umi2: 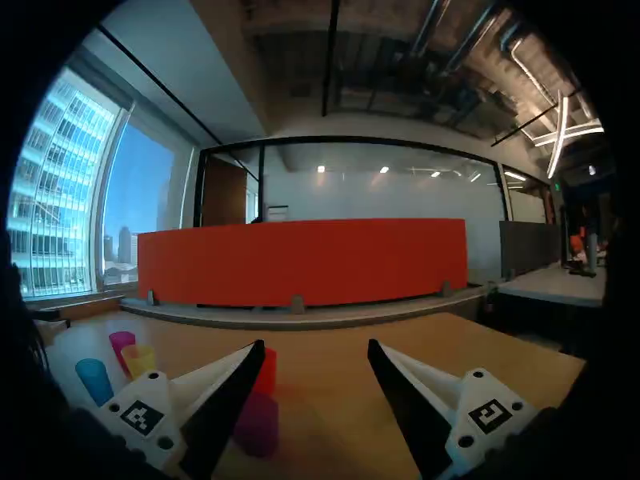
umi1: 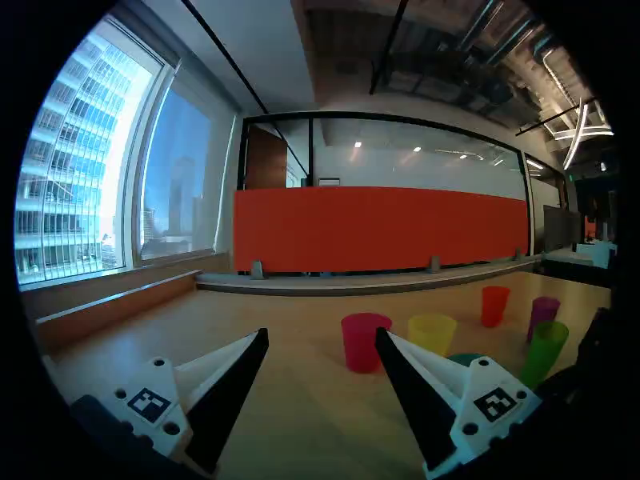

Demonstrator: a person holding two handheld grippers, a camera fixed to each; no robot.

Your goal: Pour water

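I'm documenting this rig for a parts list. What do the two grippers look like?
The left gripper and right gripper look alike. Each has two tapered, wedge-shaped fingers, black on the inner faces and white outside. Every finger carries a square black-and-white marker with dark screw holes around it.

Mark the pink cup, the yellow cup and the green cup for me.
pink cup (umi1: 364,344): left gripper view, middle of its side wall.
yellow cup (umi1: 432,334): left gripper view, its front wall.
green cup (umi1: 545,352): left gripper view, its side wall.
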